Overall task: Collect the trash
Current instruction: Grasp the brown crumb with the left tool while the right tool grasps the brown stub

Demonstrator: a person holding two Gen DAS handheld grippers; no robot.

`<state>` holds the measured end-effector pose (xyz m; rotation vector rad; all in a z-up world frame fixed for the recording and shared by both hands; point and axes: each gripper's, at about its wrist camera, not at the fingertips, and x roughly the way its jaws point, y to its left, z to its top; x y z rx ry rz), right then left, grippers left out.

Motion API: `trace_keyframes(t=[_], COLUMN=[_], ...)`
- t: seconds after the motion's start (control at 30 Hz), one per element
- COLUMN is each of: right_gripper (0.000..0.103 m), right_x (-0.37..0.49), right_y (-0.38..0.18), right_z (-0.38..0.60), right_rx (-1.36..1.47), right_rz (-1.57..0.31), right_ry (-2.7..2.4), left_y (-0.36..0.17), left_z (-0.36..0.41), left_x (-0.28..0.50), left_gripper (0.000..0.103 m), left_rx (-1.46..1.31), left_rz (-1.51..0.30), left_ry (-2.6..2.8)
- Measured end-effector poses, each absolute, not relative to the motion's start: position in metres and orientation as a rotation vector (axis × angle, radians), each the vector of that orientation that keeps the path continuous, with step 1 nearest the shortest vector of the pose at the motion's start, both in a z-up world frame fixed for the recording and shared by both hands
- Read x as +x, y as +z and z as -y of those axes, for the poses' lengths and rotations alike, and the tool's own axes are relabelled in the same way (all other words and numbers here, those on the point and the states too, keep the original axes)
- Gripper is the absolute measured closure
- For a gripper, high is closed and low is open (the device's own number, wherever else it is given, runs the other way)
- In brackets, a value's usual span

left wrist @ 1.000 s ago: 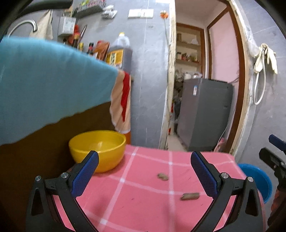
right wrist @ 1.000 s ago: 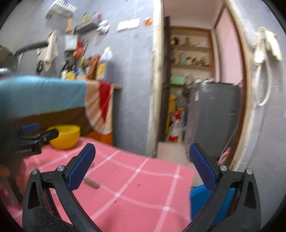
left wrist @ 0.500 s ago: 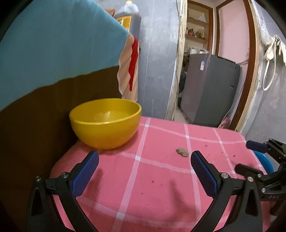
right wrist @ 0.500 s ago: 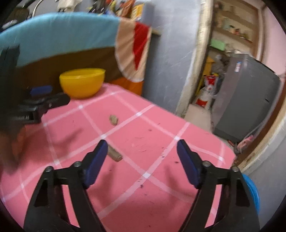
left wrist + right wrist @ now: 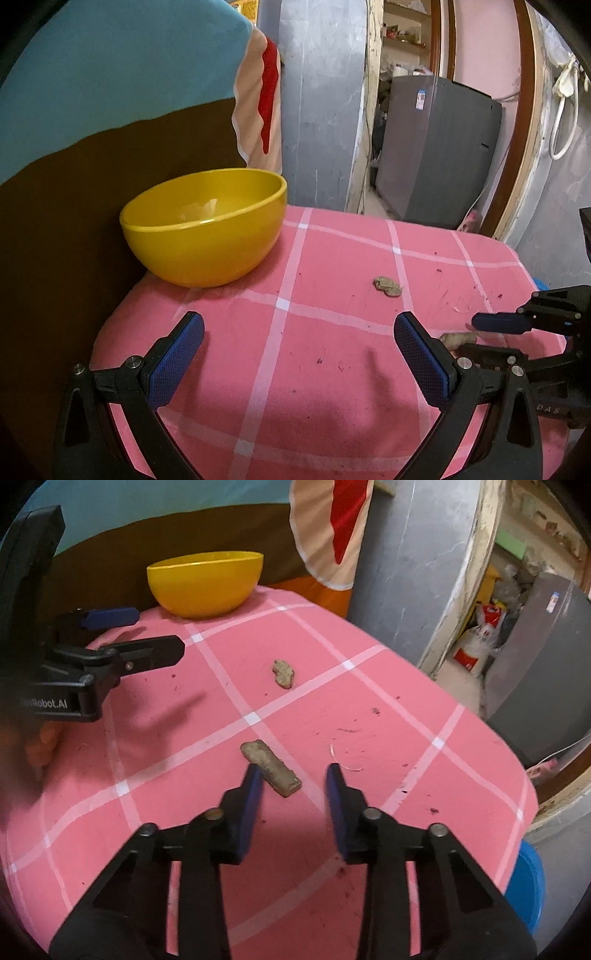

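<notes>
Two brown scraps of trash lie on the pink checked tablecloth (image 5: 369,709). The long scrap (image 5: 271,763) lies just ahead of my right gripper (image 5: 293,775), partly between its open blue pads; it also shows in the left wrist view (image 5: 458,338). The small lumpy scrap (image 5: 283,673) lies farther off, mid-table, and shows in the left wrist view (image 5: 386,286). A yellow bowl (image 5: 205,225) stands at the table's far left. My left gripper (image 5: 299,332) is wide open and empty over the near left of the table.
A blue bin (image 5: 524,882) stands on the floor beyond the table's right edge. A brown and teal cloth-covered counter (image 5: 92,110) rises behind the bowl. A grey appliance (image 5: 436,155) stands in the doorway beyond the table.
Both grippers have dropped closer to the table. My right gripper has narrowed its opening and moved up to the long scrap. My left gripper has come nearer the bowl.
</notes>
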<state>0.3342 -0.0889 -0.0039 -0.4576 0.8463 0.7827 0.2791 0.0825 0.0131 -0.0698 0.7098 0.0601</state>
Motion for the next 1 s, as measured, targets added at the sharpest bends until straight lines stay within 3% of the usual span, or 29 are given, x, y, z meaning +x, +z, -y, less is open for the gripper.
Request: trace_keyframes(t=[0.13,0.5,0.6,1.0], right_gripper=[0.077,0.079,0.079,0.079], right_x=[0.334,0.348,0.355,0.364], right_y=[-0.005,0.002,0.003,-0.003], right_z=[0.089,0.114,0.125,0.147], right_rx=[-0.451,-0.343,-0.296,-0.224], right_rz=[-0.867,-0.871,-0.878,-0.894], right_ry=[0.807,0.713,0.679,0.635], left_y=[0.009,0.008,0.004,-0.003], left_z=[-0.08,-0.061,-0.054,-0.022], left_x=[0.285,0.306,0.318,0.363], left_gripper=[0.002,0.008,0.021,0.057], left_rx=[-0.066,-0.03,-0.018,0.093], left_rz=[-0.745,-0.794,-0.831,-0.927], left_ry=[0.034,-0.037,-0.067,-0.141])
